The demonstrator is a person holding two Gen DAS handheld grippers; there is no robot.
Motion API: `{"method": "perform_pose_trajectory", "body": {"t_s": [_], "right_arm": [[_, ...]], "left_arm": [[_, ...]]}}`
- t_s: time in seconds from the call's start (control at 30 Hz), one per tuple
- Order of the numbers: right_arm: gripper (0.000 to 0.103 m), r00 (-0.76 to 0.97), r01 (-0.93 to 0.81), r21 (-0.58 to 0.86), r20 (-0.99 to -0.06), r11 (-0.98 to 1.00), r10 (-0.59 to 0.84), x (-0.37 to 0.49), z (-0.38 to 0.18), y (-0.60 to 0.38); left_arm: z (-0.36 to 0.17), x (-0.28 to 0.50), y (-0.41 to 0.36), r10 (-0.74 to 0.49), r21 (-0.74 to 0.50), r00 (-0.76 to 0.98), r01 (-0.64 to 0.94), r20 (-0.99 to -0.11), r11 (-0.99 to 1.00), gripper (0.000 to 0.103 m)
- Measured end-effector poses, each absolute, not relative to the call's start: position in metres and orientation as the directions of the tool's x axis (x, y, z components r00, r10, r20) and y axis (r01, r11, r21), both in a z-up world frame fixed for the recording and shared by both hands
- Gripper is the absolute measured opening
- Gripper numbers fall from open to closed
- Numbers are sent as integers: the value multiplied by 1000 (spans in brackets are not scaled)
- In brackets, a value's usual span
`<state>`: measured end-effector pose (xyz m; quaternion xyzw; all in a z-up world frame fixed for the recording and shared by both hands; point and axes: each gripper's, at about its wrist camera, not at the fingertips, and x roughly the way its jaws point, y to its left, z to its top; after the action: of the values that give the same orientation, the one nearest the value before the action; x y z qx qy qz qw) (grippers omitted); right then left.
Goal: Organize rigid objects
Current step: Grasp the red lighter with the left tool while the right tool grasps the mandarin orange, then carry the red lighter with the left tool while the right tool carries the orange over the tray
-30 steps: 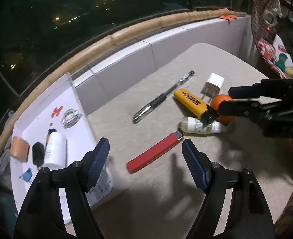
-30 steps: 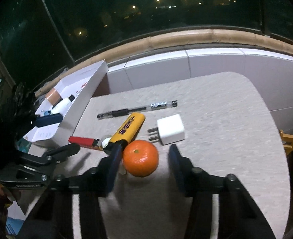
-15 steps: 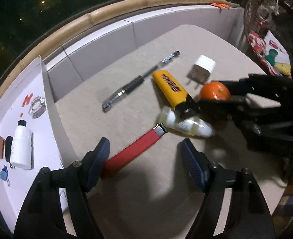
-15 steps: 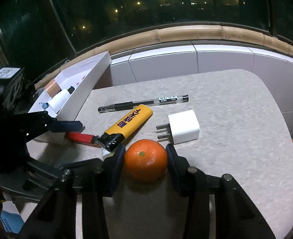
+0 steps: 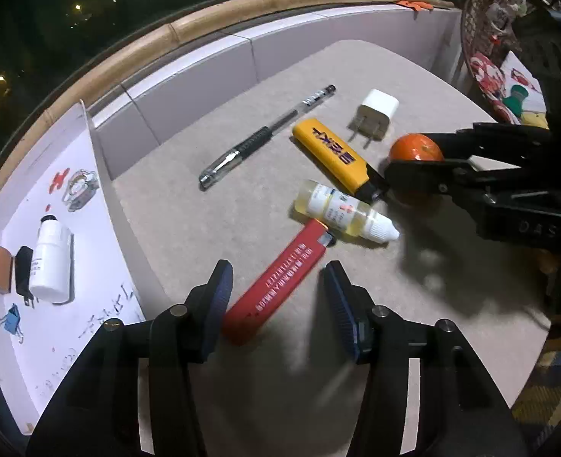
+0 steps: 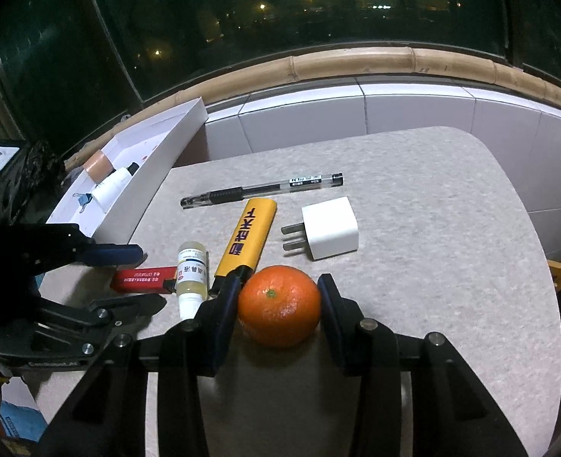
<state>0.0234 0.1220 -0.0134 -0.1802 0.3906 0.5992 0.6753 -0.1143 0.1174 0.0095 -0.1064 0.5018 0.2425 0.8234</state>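
Blue-padded jaws of the left hand-held gripper (image 5: 276,297) stand partly apart and have just been closing; the lower end of the flat red rectangular lighter (image 5: 276,285) lies between them, the left pad just beside it, contact unconfirmed. The lighter lies on the speckled grey bench (image 5: 212,205), pointing toward 1 o'clock. At its upper end rests a small clear plastic bottle with a white cap (image 5: 341,213), lying on its side. Beyond, toward 12 o'clock, lie a yellow rectangular lighter (image 5: 332,150), a black-and-clear gel pen (image 5: 265,139) and a white cube-shaped plug adapter (image 5: 375,118). At 9 o'clock stands an open white cardboard box (image 5: 101,266).

Right hand-held gripper (image 6: 278,301): jaws narrowed, both pads pressed on the round orange tangerine (image 6: 278,304), which sits on the bench at the near side of the cluster.
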Motion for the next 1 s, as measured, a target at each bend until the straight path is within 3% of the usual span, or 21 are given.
{"method": "perform_pose_trajectory", "body": {"t_s": [0.13, 0.27, 0.3, 0.33, 0.37, 1.0], "right_arm": [[42, -23, -958, 206, -748, 199, 663, 19, -13, 123], [41, -22, -965, 190, -750, 183, 661, 15, -13, 123], [41, -20, -966, 186, -751, 181, 660, 14, -13, 122], [40, -24, -967, 184, -751, 174, 660, 12, -13, 122], [40, -28, -968, 184, -750, 168, 661, 11, -13, 120], [40, -6, -970, 200, -592, 140, 806, -4, 61, 94]], "left_arm": [[8, -114, 116, 257, 39, 388, -489, -885, 871, 61], [7, -116, 113, 256, 22, 410, -496, -875, 868, 58], [8, -118, 112, 266, 26, 415, -500, -870, 866, 42], [9, -121, 112, 268, 20, 421, -507, -866, 862, 18], [9, -123, 112, 245, -13, 435, -511, -866, 860, 16], [67, -170, 87, 454, -40, 537, -676, -711, 736, 16]]}}
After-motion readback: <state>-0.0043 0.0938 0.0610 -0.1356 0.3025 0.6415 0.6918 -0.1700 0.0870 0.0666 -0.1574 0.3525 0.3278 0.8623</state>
